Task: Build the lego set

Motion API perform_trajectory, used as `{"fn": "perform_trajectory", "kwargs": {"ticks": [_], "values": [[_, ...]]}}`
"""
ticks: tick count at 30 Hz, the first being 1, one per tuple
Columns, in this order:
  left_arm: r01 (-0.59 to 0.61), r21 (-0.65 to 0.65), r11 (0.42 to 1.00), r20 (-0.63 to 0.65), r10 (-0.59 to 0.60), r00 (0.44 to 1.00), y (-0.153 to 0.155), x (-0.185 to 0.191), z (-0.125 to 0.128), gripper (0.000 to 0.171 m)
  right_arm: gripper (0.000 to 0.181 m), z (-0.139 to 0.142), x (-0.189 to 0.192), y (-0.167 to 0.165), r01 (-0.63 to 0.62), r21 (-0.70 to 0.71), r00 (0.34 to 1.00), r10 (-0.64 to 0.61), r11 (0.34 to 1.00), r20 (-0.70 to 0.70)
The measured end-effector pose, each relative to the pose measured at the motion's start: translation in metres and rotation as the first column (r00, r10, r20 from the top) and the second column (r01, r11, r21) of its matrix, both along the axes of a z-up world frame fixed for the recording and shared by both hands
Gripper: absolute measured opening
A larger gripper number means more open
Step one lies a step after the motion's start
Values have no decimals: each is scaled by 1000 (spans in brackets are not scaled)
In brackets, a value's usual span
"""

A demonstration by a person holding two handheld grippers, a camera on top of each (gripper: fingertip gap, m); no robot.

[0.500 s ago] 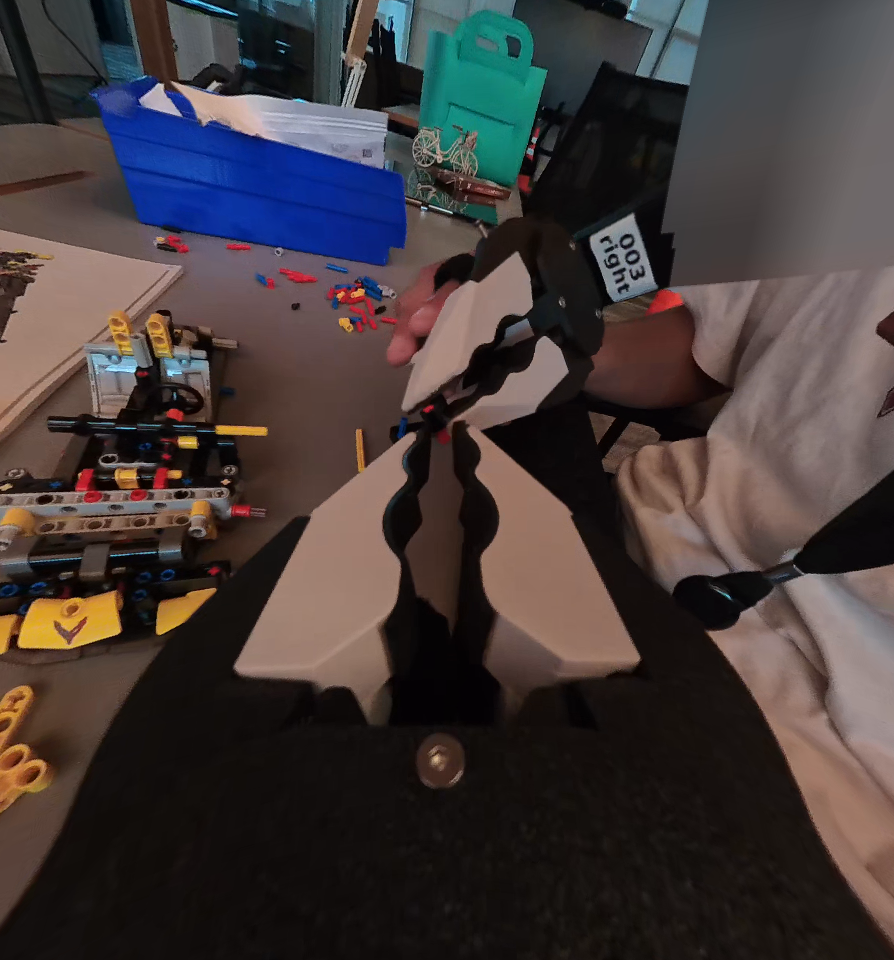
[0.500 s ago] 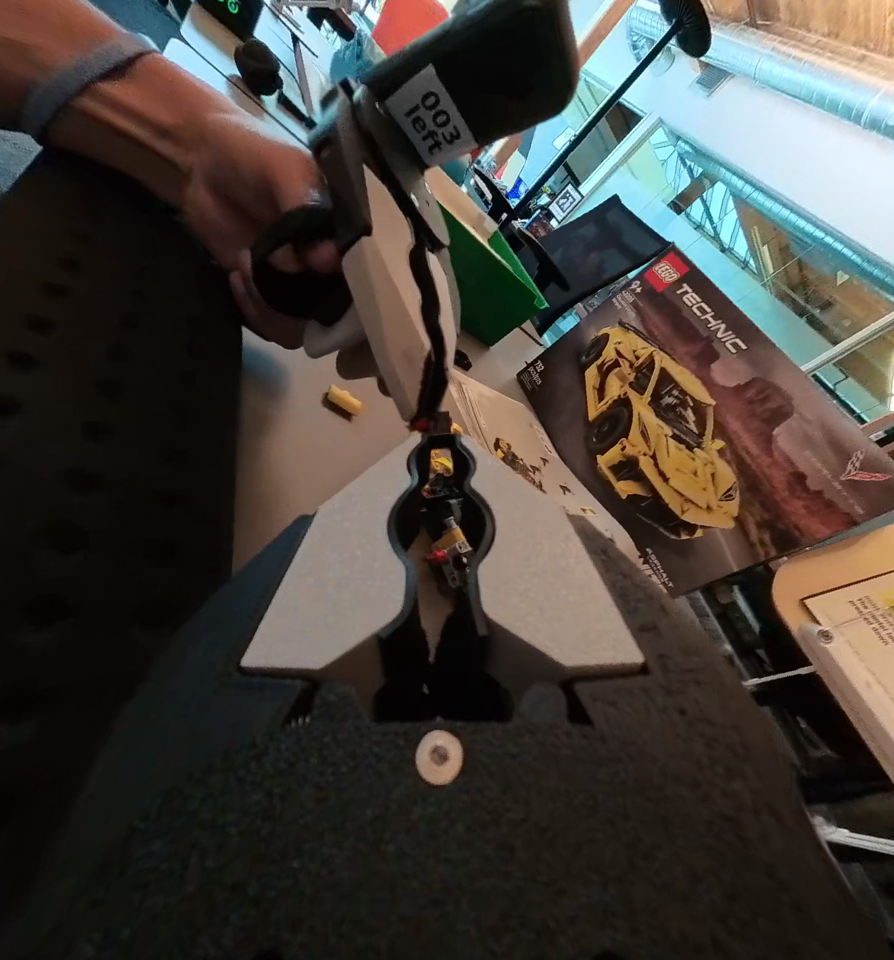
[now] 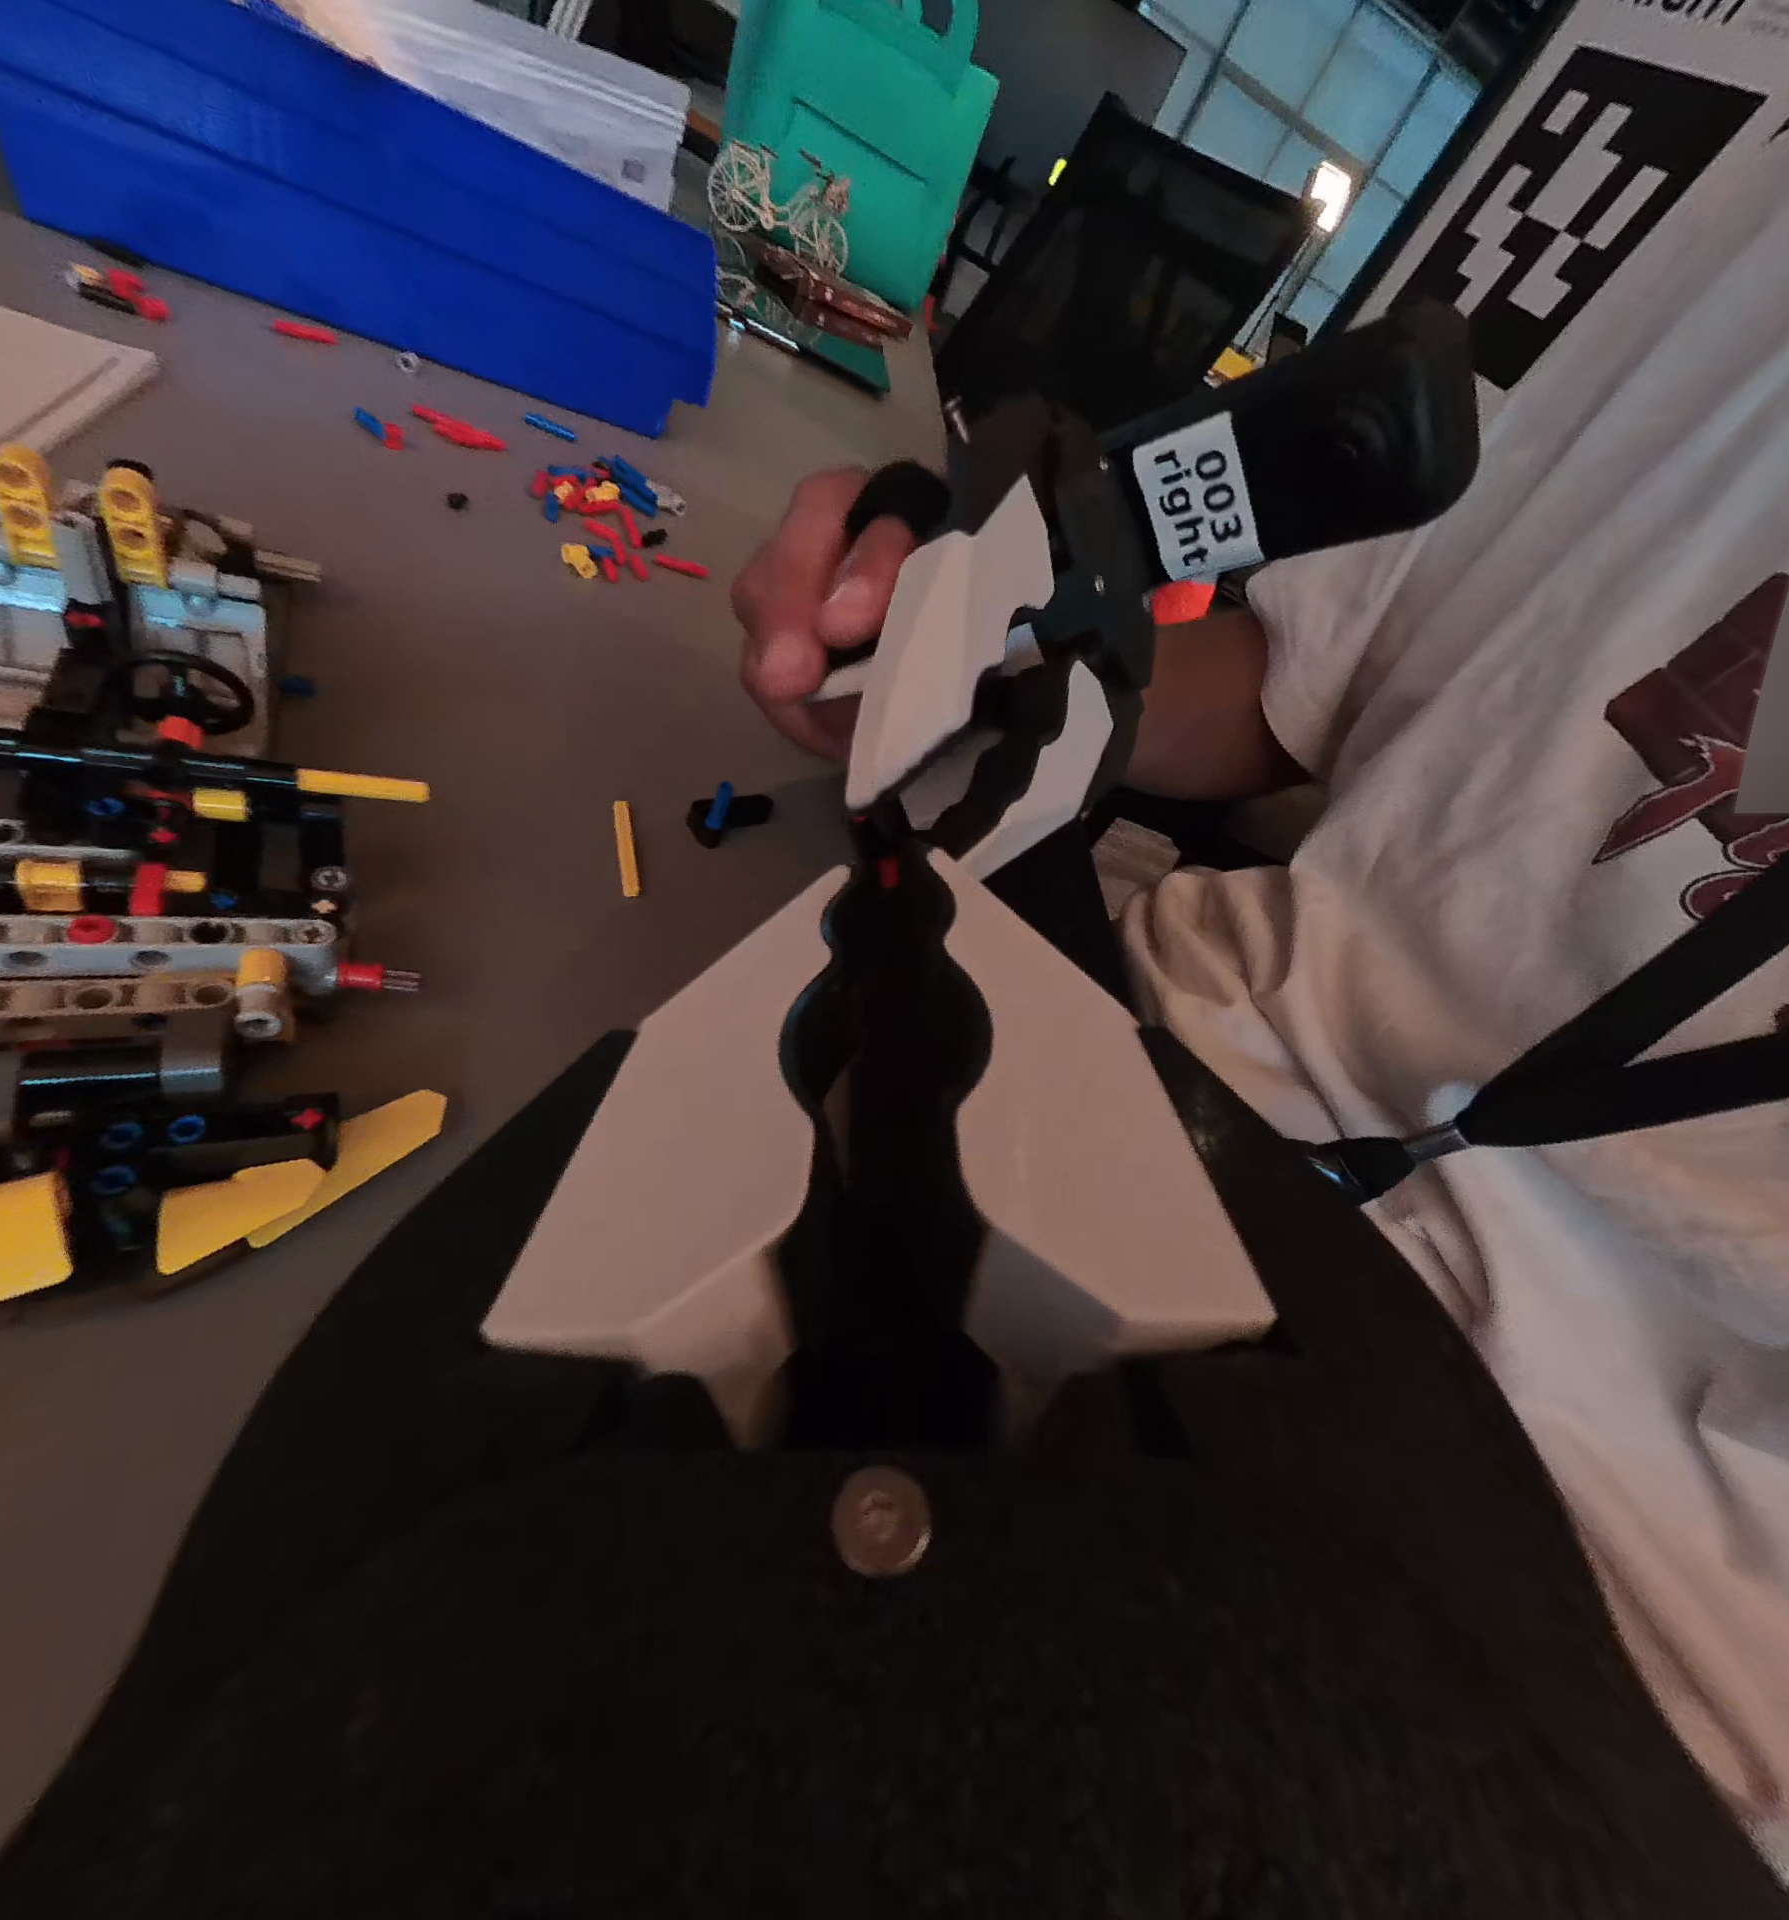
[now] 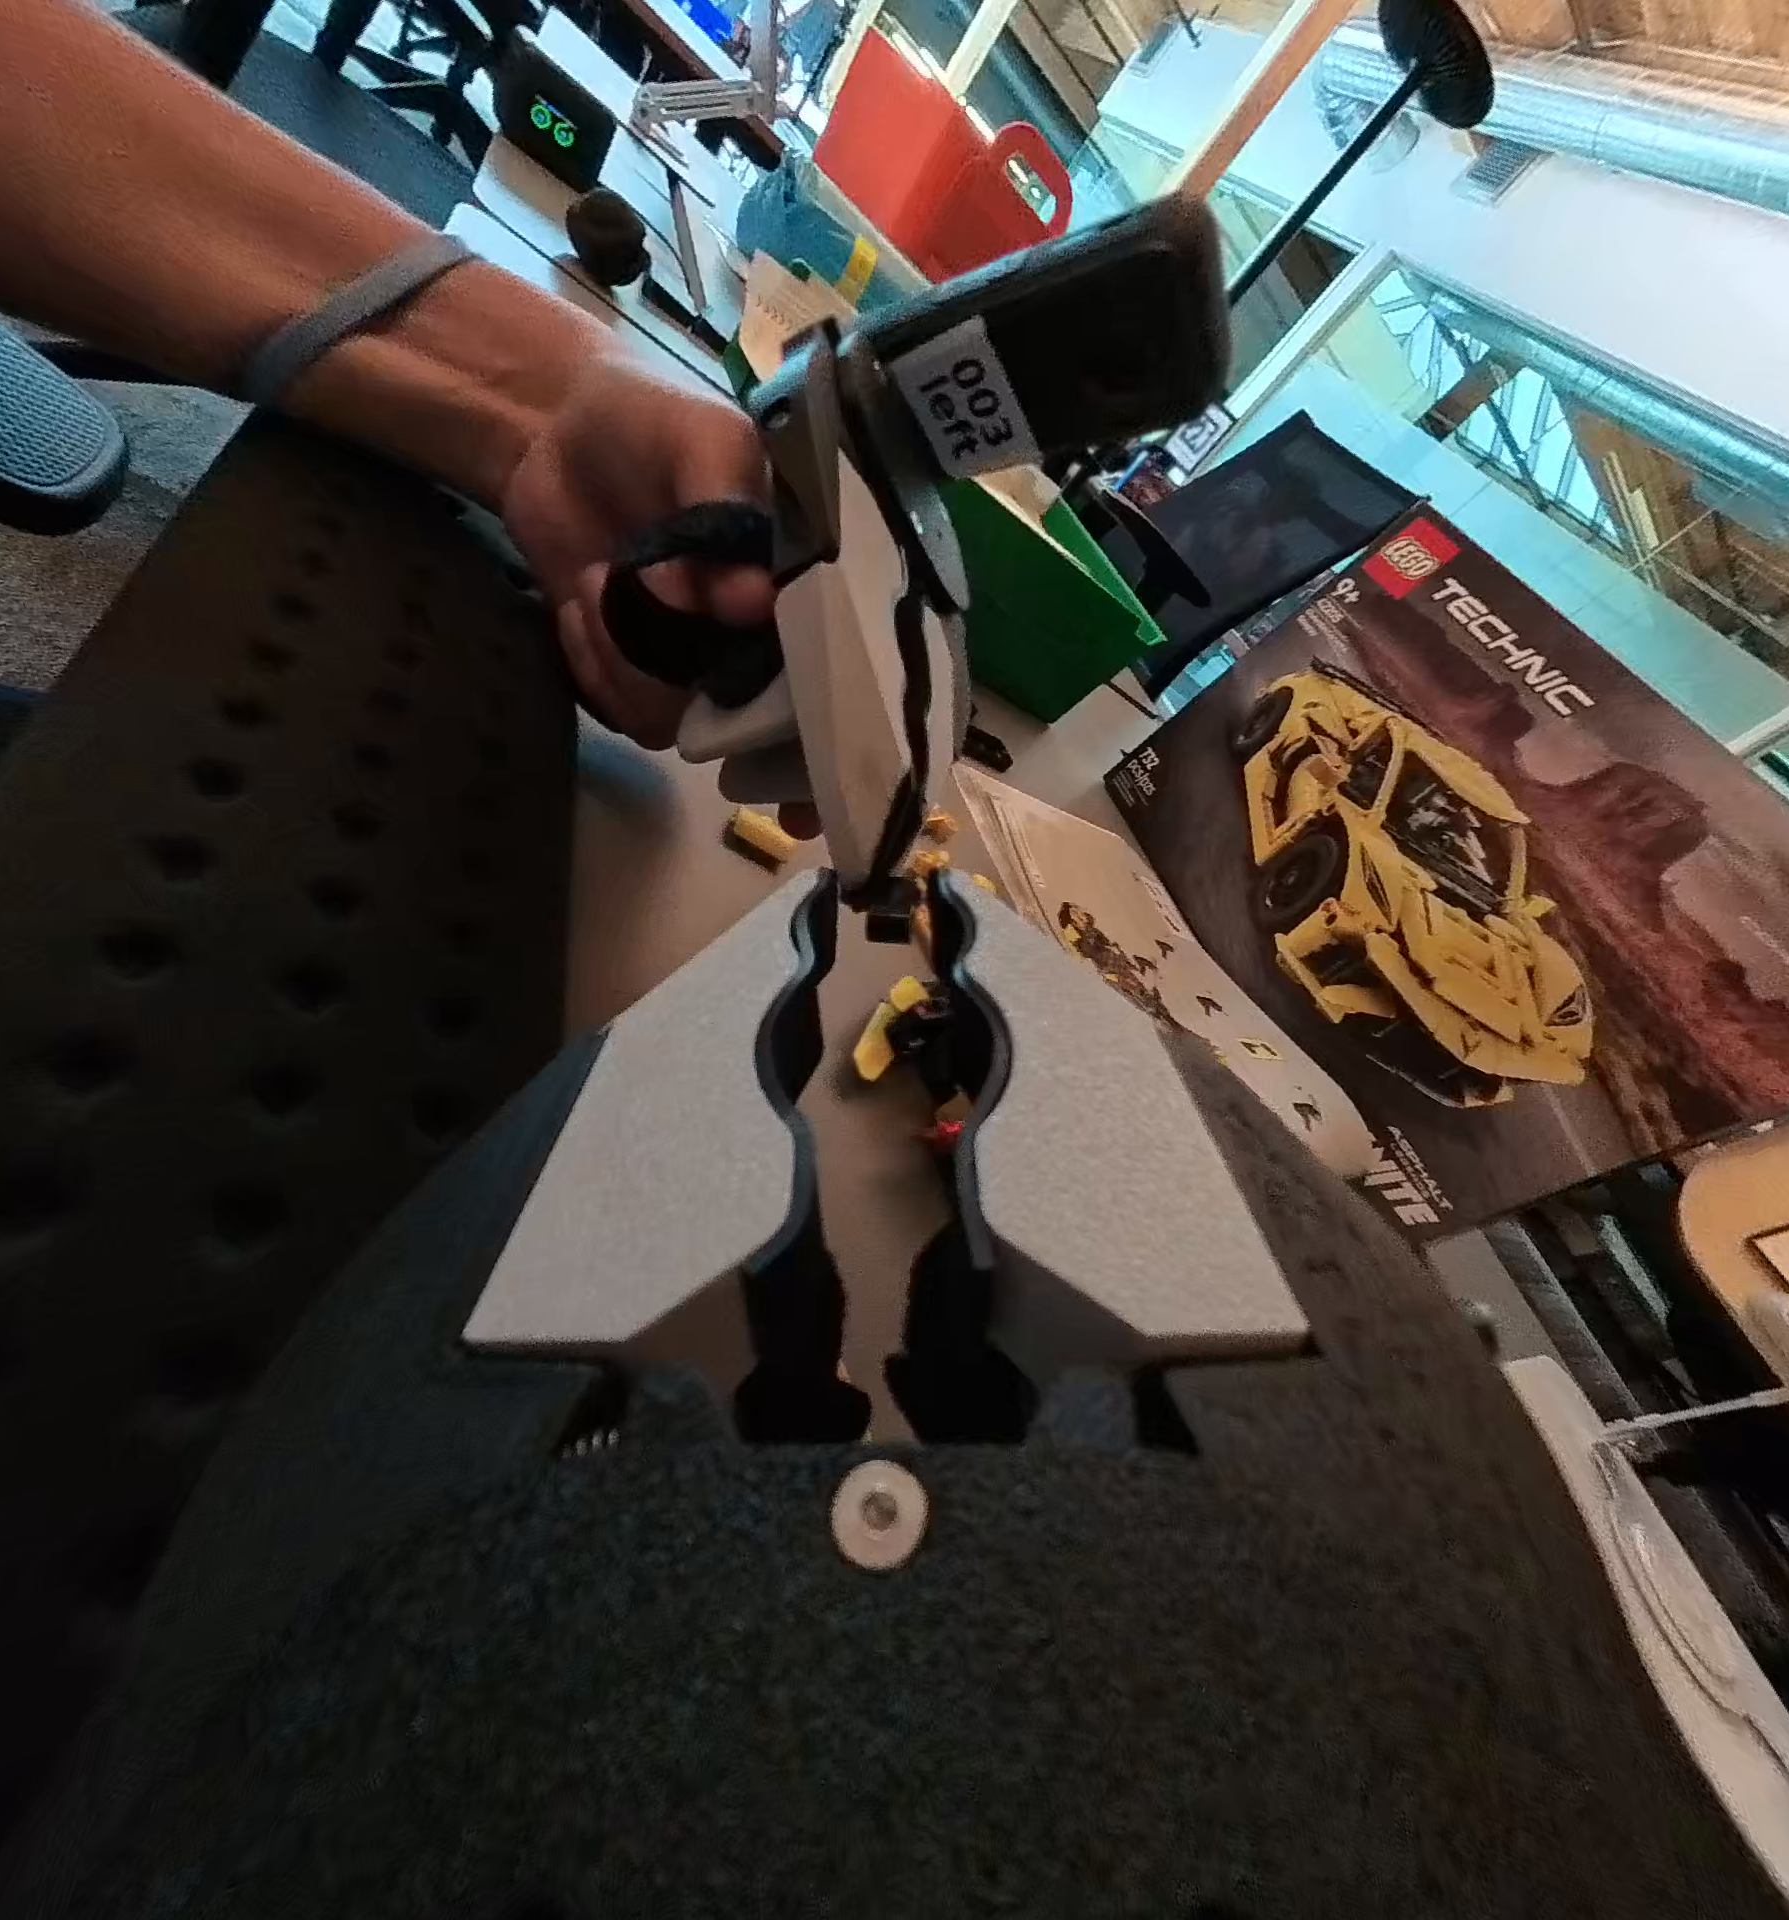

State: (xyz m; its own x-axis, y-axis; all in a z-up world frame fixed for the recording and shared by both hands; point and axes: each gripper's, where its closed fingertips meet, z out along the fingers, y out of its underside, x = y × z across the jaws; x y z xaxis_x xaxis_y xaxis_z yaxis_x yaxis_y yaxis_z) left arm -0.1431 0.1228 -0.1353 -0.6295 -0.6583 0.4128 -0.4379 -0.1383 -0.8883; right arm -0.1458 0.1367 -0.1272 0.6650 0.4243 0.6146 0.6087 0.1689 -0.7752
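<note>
The left gripper [image 3: 885, 868] is closed on a small black lego piece [image 4: 885, 920]. The right gripper [image 4: 879, 894] stands partly open around that piece; the piece's direction cannot be told.

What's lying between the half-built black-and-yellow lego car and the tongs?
Left wrist view: a thin yellow plastic rod and a small black piece with a blue pin lie on the grey tabletop there.

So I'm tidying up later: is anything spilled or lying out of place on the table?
Yes: small red, blue and yellow pins lie scattered loose beside the blue bin, and a yellow axle lies alone near the car chassis.
</note>
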Motion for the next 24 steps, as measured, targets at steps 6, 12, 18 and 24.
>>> {"fn": "perform_trajectory", "kwargs": {"ticks": [6,12,18,24], "values": [[25,-15,1000,13,-25,1000,-2,-4,3,0,14,-4,1,0,-8,-31,1000,8,999,-19],[16,-20,1000,5,-16,1000,0,-2,3,0,10,-4,4,1,2,-29,1000,-3,1000,-18],[12,-16,1000,-8,-12,1000,0,-2,0,0,12,-5,3,0,0,-32,1000,0,999,-10],[11,-20,1000,-19,-11,1000,0,-1,-1,0,13,-6,3,1,10,-25,1000,-10,1000,14]]}}
